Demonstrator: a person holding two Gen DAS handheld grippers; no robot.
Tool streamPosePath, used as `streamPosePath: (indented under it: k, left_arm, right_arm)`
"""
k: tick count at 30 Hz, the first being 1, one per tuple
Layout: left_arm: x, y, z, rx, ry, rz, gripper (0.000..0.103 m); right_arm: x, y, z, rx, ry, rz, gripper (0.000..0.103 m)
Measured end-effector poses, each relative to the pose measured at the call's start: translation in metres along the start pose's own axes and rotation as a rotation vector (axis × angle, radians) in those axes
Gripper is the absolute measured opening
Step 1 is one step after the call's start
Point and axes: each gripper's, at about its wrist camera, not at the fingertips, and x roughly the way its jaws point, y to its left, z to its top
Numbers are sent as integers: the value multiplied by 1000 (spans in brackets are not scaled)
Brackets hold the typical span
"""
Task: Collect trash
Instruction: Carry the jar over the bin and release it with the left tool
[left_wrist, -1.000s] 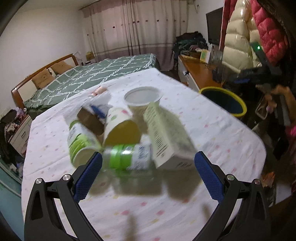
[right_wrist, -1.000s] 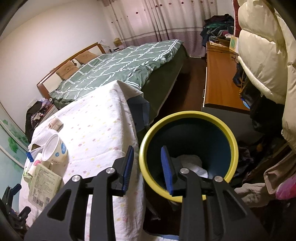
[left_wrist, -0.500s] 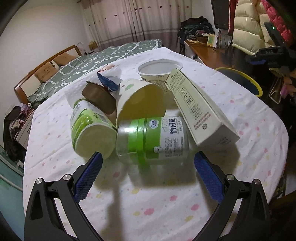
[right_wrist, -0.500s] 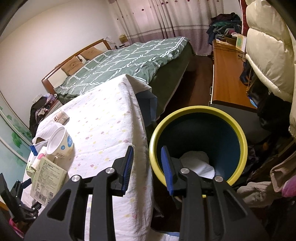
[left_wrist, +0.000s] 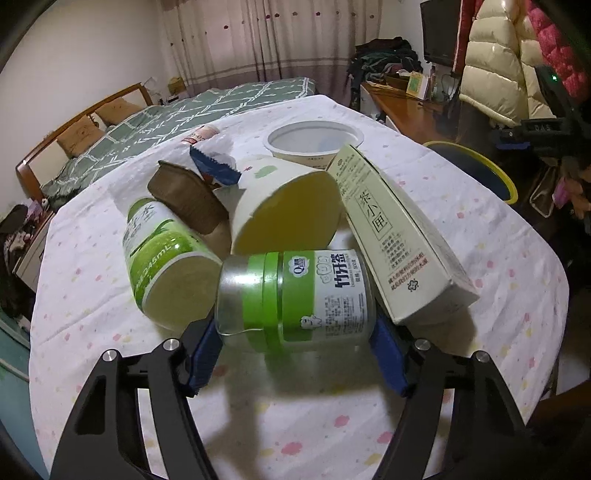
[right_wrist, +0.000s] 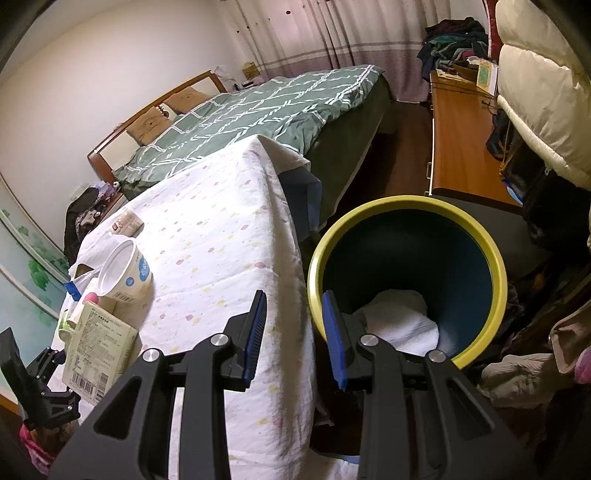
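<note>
Left tool (left_wrist: 295, 354) is clamped on a clear jar (left_wrist: 295, 299) with a green lid band, lying on its side at the near edge of the trash pile, blue pads touching both ends. Jar rests on the bench (left_wrist: 498, 266), which has a white dotted cloth. Just left of the jar a green can (left_wrist: 166, 258) lies on its side; right behind it a cream paper cup (left_wrist: 288, 210) is tipped over, bottom facing near. A long cream box (left_wrist: 395, 236) leans at the jar's right. Farther back: brown cup (left_wrist: 184, 199), blue-white wrapper (left_wrist: 214, 166), white tub (left_wrist: 314, 142) upright. Right tool (right_wrist: 295, 332) holds nothing, fingers apart with a narrow gap, hanging over the bench's right edge beside the bin (right_wrist: 495, 258). Bin has a yellow rim, dark inside, and sits on the floor right of the bench with white crumpled paper (right_wrist: 402, 321) at its bottom. Green bed (right_wrist: 258, 107) is far behind.
</note>
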Motion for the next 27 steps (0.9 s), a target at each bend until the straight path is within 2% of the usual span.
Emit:
streamPosePath:
  k: [8,15,20,27]
  left_arm:
    - [-22,3,-19,-37,13,-5,71]
    - [-64,-1,-30,-25,-24,12,71]
    - [-93,-10,-22,-13,-70,6,71]
    - [-96,-40,20,28,-116,-91,71]
  right_arm:
    - [-2,5,-4,-8,1,14,30]
    - [-3,8,-10,-13,5,29,30]
    - [-11,7,-13,-13,-12,31,30]
    - [-30,-8,-18,-2,-60,-28,30]
